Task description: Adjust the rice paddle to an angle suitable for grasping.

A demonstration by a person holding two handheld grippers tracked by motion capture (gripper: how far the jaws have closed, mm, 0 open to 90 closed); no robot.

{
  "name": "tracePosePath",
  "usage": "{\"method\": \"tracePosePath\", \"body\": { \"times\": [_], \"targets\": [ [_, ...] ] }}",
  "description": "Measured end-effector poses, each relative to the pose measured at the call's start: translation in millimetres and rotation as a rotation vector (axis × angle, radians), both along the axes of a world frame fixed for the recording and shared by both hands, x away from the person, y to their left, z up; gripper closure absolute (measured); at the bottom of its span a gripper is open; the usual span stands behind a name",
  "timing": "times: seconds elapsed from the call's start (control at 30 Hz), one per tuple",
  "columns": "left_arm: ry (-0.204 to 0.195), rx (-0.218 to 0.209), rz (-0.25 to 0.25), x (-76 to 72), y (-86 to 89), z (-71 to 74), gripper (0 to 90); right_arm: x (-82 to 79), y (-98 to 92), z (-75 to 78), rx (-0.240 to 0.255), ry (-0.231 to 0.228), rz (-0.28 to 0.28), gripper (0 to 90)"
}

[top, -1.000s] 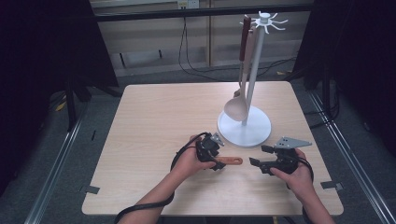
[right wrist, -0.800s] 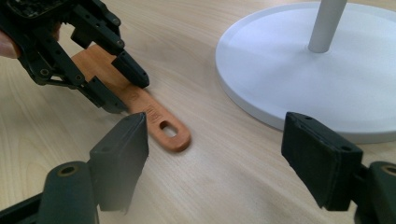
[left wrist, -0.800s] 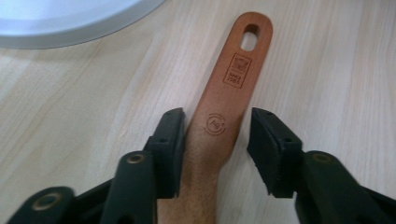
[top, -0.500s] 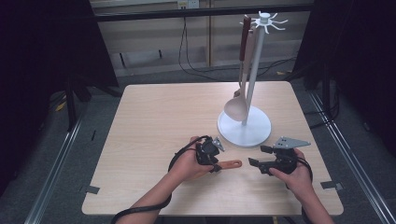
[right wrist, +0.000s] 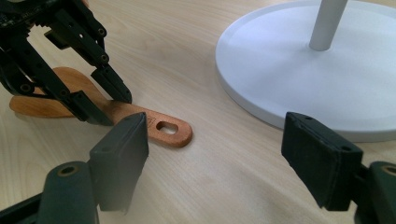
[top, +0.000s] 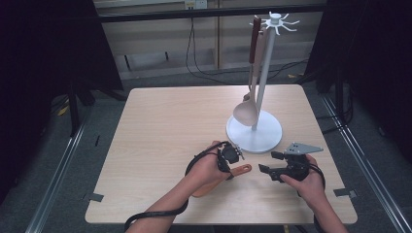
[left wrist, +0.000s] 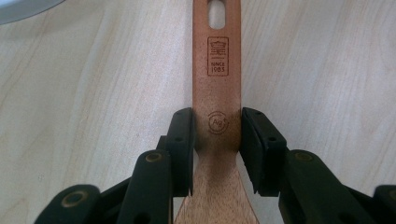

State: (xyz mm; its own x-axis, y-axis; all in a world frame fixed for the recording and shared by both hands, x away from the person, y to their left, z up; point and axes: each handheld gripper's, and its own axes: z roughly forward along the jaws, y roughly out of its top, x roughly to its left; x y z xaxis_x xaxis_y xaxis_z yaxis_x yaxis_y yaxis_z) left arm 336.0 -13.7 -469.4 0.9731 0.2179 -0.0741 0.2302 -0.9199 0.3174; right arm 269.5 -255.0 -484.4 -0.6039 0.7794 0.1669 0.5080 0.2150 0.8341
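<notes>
Left tongs (left wrist: pixel 217 140) have just been closing onto the wooden spatula's (left wrist: pixel 217 60) handle, which lies flat on the desk (top: pixel 160 126).
Pads now pinch it; right tongs (right wrist: pixel 215 158) hover open nearby. Next: lift it toward the white utensil stand (top: pixel 254 133).

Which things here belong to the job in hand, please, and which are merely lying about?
In the job:
wooden spatula, clamped by the left gripper
white utensil stand
right gripper, open

Lying about:
ladle hanging on the stand
table

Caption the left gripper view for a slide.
Left claw closing on the wooden spatula handle lying flat on the table.
</notes>
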Motion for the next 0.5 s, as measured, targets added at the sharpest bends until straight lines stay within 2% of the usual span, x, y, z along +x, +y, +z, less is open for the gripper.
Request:
{"method": "tracePosePath", "body": {
  "times": [0.03, 0.07, 0.1, 0.13, 0.17, 0.2, 0.23, 0.27, 0.3, 0.37, 0.4, 0.5],
  "targets": [
    [0.011, -0.023, 0.020, 0.3, 2.1, -0.8, 66.0, -0.1, -0.6, 0.4, 0.003, -0.004, 0.000, 23.3],
    [0.049, -0.056, 0.052, 2.0, 6.6, -1.5, 66.0, 0.0, -1.2, 0.7, 0.003, -0.007, 0.000, 23.3],
    [0.056, -0.078, 0.039, 4.8, 11.1, 0.1, 66.0, -0.2, -1.6, 1.2, 0.010, -0.005, -0.008, 23.3],
    [0.061, -0.108, 0.066, 3.9, 15.3, 1.5, 66.0, -0.1, -1.9, 1.4, 0.012, -0.005, -0.010, 23.3],
    [0.058, -0.119, 0.067, 4.6, 18.6, 3.8, 66.0, 0.2, -2.0, 1.4, 0.014, -0.006, -0.011, 23.3],
    [0.048, -0.162, 0.089, 3.9, 23.9, 8.2, 66.0, 0.4, -2.0, 1.1, 0.017, -0.006, -0.011, 23.3],
    [0.051, -0.180, 0.077, 5.1, 28.7, 12.4, 66.0, 0.7, -1.4, 0.5, 0.019, -0.002, -0.007, 23.3],
    [0.056, -0.203, 0.088, 5.3, 33.0, 16.5, 66.0, 1.1, -0.3, 0.0, 0.020, -0.002, -0.006, 23.3],
    [0.055, -0.261, 0.111, 3.7, 37.8, 20.1, 66.1, 1.2, 0.9, -0.3, 0.021, 0.000, -0.006, 23.3],
    [0.037, -0.294, 0.117, 2.8, 43.5, 25.2, 66.1, 1.5, 4.6, -0.1, 0.040, -0.003, 0.002, 23.3],
    [0.033, -0.336, 0.140, 1.6, 48.0, 28.5, 66.1, 1.4, 6.2, 0.3, 0.045, -0.003, 0.007, 23.3],
    [0.017, -0.408, 0.152, 0.2, 57.5, 33.3, 66.1, 1.4, 16.4, 3.0, 0.059, -0.017, 0.030, 23.0]
  ]
}}
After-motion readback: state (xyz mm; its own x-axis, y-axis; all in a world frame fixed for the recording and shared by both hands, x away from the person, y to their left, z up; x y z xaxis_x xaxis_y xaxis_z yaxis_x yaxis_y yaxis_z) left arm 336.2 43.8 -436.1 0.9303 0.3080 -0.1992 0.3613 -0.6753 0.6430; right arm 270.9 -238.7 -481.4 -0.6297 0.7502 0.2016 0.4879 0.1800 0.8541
